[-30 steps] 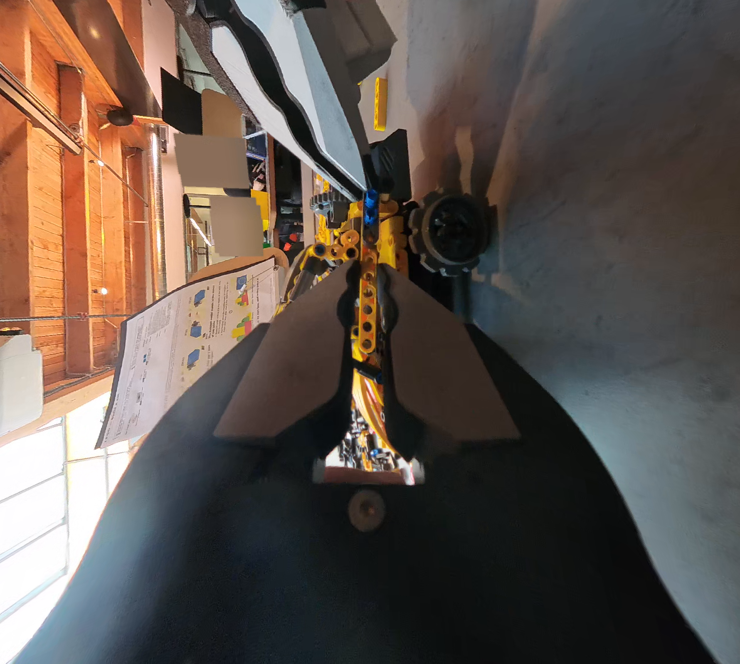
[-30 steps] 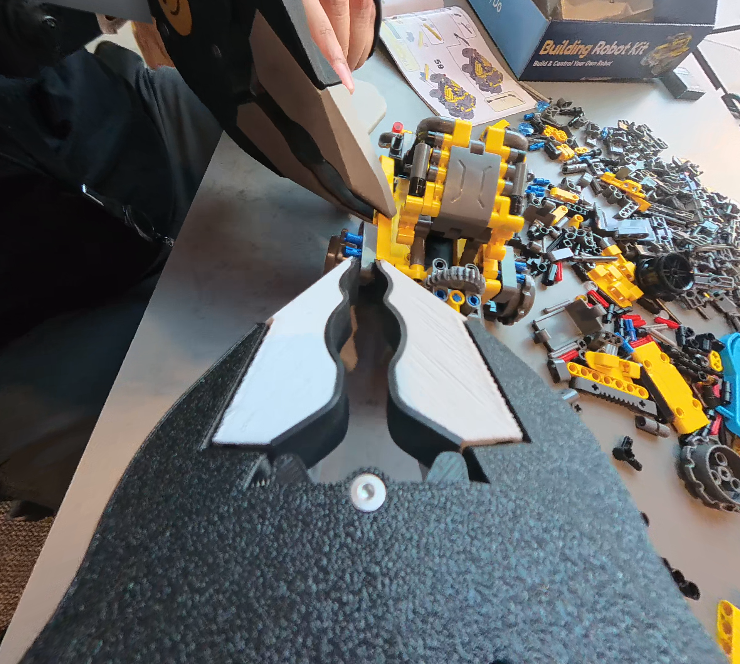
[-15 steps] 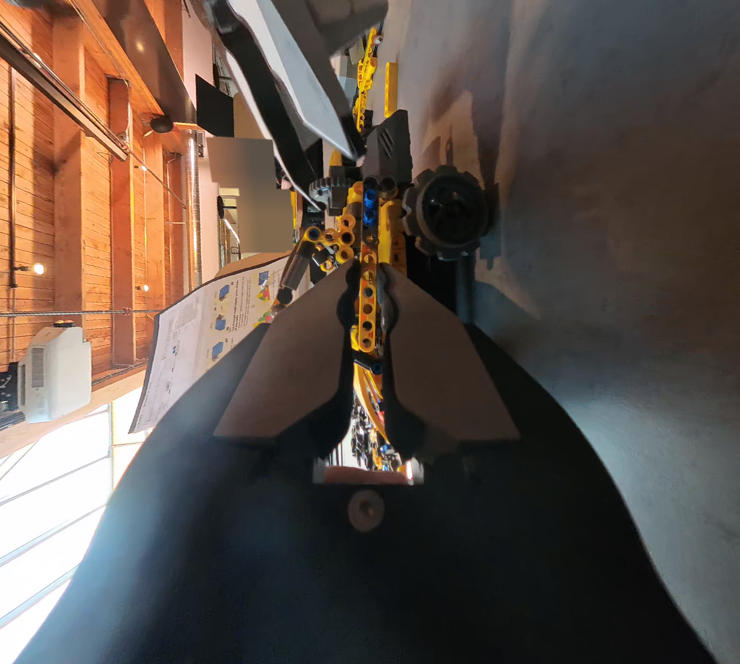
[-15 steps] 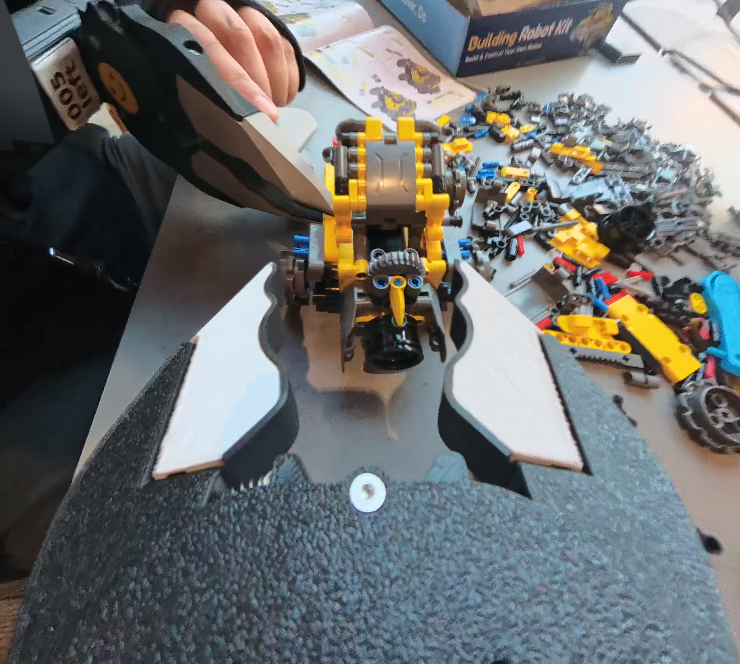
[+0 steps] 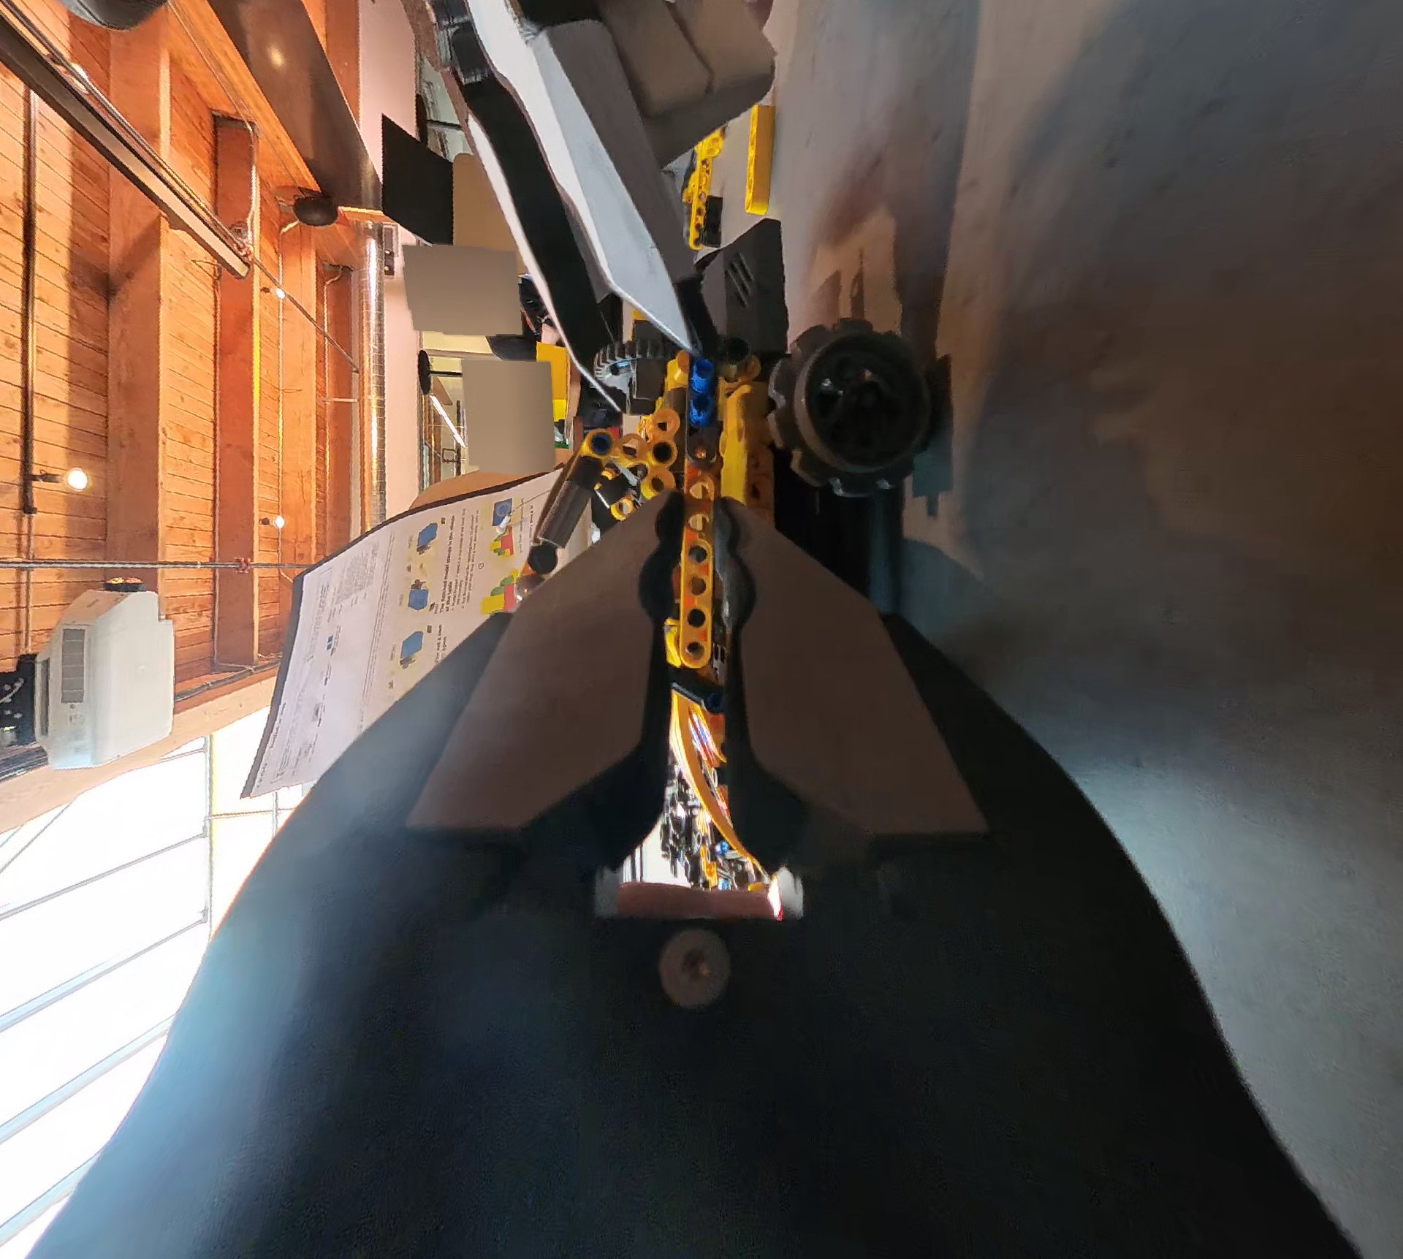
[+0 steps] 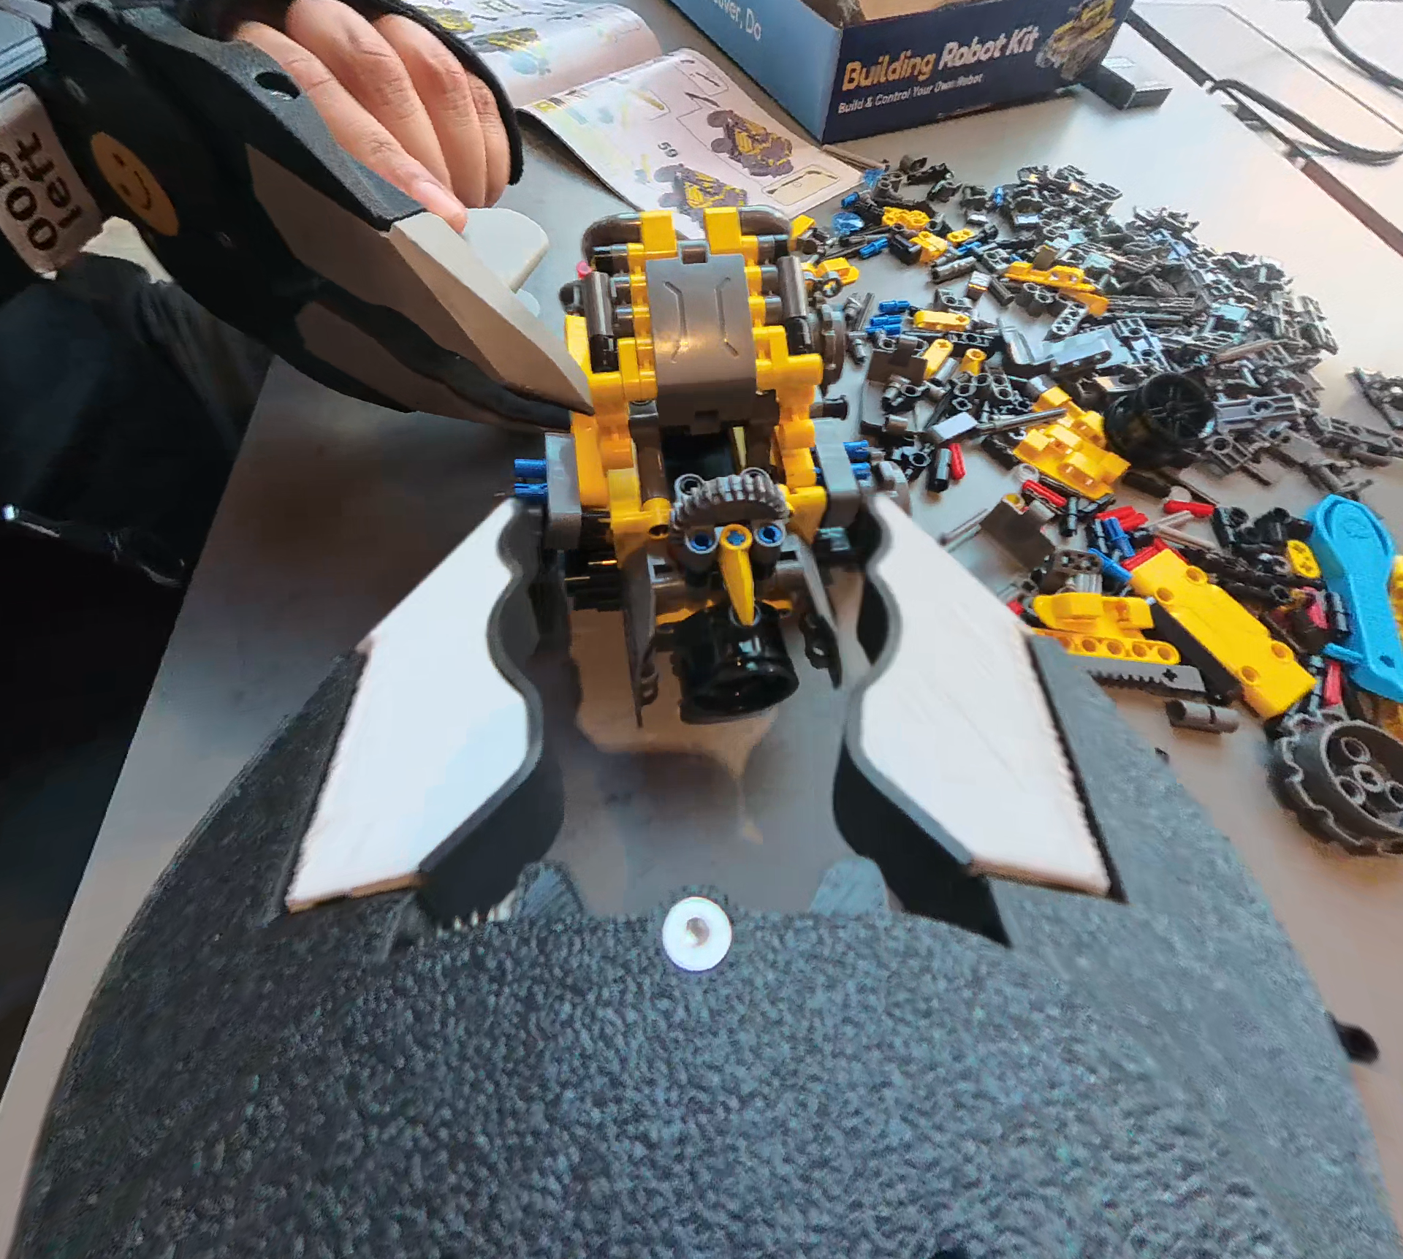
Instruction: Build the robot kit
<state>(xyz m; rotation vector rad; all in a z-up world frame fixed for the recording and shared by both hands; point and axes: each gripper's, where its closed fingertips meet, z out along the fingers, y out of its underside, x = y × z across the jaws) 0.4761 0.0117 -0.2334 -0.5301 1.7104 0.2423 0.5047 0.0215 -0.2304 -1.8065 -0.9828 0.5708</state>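
my left gripper (image 5: 697, 532) is clamped on the yellow beam (image 5: 695, 585) of the yellow model (image 6: 687, 403). my right gripper (image 6: 695, 532) is spread wide, model front between its fingers. loose parts (image 6: 1123, 403) lie right of it.

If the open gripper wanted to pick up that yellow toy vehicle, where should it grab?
Probably across the yellow frame of the yellow vehicle, from the front, where the right gripper already straddles it. Those sides look flat and parallel; the gear and black wheel in front look less steady. The left gripper holds its left side.
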